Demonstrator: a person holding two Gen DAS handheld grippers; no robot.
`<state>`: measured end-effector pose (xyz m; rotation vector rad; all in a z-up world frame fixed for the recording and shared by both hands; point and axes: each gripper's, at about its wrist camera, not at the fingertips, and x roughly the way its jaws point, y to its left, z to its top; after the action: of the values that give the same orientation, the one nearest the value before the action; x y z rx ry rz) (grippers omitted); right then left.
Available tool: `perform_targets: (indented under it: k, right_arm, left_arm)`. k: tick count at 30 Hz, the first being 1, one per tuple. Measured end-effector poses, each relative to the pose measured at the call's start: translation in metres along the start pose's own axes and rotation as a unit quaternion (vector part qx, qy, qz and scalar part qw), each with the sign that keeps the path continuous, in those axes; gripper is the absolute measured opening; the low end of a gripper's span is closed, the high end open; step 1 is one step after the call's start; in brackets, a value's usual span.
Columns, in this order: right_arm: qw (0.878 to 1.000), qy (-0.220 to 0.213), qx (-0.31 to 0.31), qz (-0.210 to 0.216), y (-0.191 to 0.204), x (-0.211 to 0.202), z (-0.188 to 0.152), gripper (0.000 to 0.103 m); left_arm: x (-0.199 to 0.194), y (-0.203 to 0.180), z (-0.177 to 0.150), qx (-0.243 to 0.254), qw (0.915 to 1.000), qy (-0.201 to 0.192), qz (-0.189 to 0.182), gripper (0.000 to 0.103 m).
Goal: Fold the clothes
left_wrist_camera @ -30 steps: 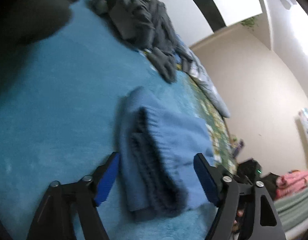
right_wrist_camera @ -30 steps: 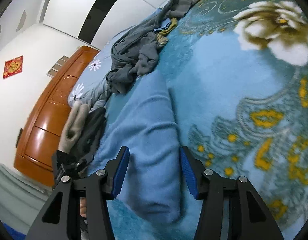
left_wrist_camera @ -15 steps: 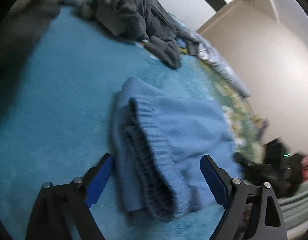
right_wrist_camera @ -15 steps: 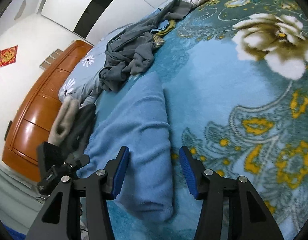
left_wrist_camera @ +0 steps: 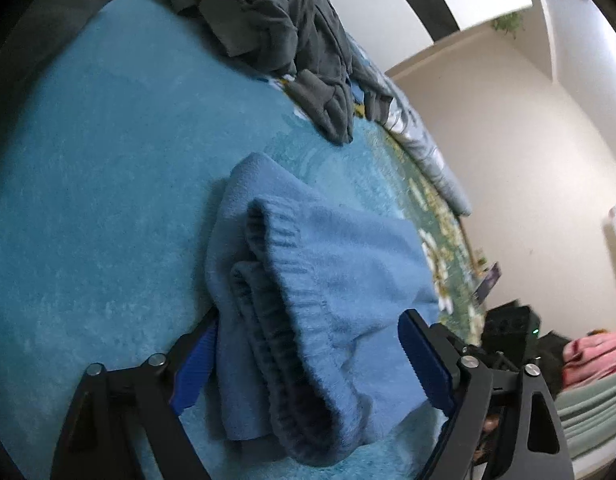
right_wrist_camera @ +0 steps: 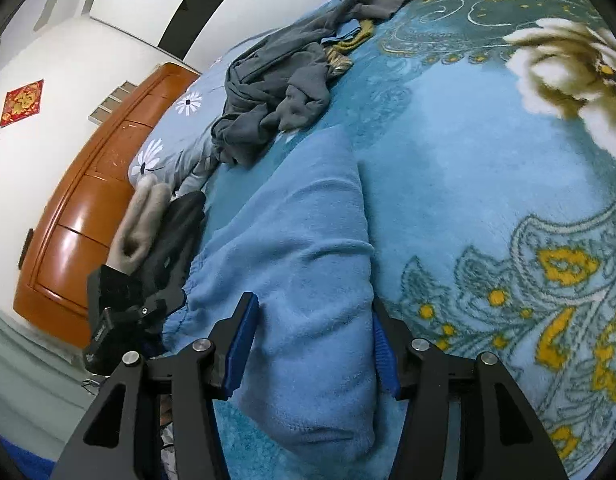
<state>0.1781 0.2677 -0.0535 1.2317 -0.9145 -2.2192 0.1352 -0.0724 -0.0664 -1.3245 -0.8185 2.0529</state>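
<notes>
Left gripper: jaws are standing wide and closing at this moment; the ribbed waistband end of the blue garment is lying between them, and no pad is visibly pressing on the cloth.
Right gripper: jaws are standing about half spread and opening slightly; the far end of the same garment is lying between the pads, seemingly touching or just beside them, but no pinch is showing.
Blue garment: it is lying doubled over on the blanket, directly ahead of and under both grippers, with layered ribbed edges facing the left gripper.
Grey clothes: a crumpled heap is lying well ahead of both grippers, apart from the blue garment, still unfolded.
Headboard: wooden, rising to the left of the right gripper, beyond the pillow.
Progress, judged: the blue garment appears to be folded at least once into a long strip; it is probably awaiting one further fold or a tidy.
Remaining, judged: finishing the blue garment, then folding the grey heap.
</notes>
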Motion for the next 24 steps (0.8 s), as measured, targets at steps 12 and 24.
perform_targets:
  k: [12, 24]
  right_arm:
    - [0.998, -0.006, 0.056, 0.008, -0.013, -0.003, 0.001, 0.028]
    - [0.999, -0.031, 0.007, 0.03, 0.038, -0.026, -0.001, 0.021]
  left_arm:
    - [-0.006, 0.006, -0.007, -0.005, 0.9988, -0.035, 0.034, 0.04]
    - [-0.053, -0.02, -0.001, 0.037, 0.997, -0.067, 0.01, 0.036]
